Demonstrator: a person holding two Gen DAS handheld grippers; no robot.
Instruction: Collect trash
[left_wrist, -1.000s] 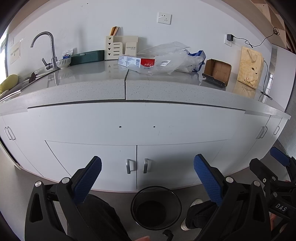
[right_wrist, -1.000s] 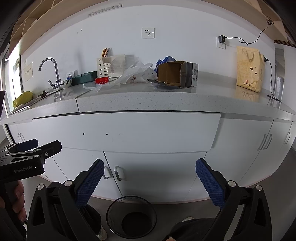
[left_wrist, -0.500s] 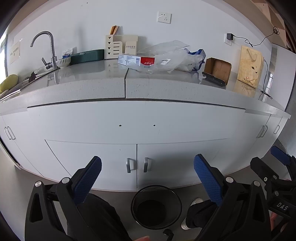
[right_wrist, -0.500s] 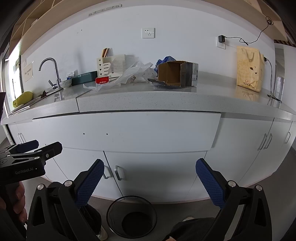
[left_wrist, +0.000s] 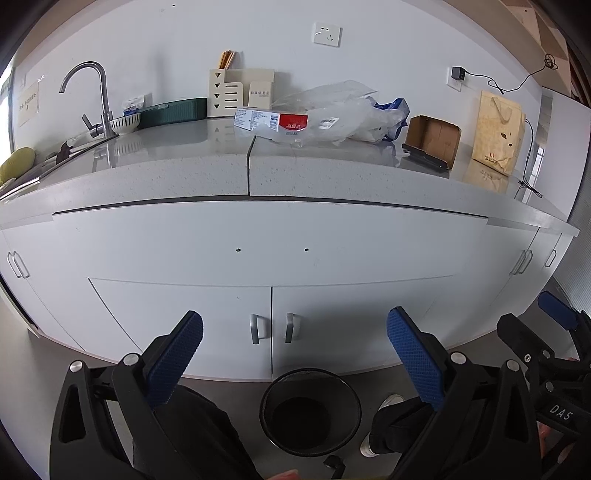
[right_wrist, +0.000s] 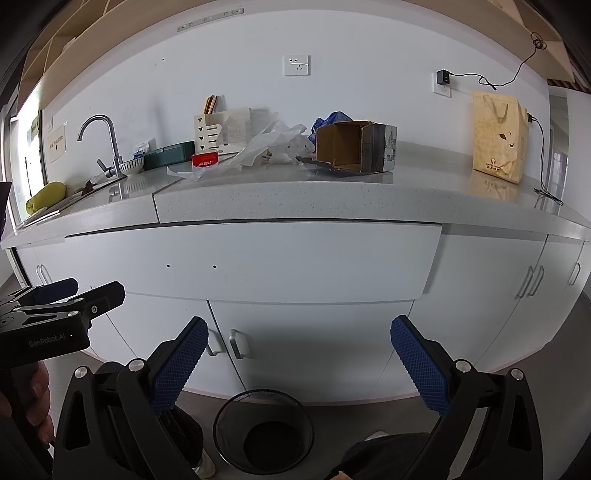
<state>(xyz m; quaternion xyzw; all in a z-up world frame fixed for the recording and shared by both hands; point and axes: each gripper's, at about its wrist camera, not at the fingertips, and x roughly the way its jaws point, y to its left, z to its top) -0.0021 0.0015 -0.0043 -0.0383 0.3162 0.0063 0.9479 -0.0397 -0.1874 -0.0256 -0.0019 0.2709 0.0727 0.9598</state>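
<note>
Nothing moved since before | left gripper (left_wrist: 293, 360) spread wide, empty | right gripper (right_wrist: 299, 365) spread wide, empty

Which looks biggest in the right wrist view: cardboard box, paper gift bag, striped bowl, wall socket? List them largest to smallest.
1. Cardboard box and paper gift bag: they fill about the same area, and the box lies nearer the camera, so I won't rank them.
2. Wall socket and striped bowl: both small and close in size.
</note>
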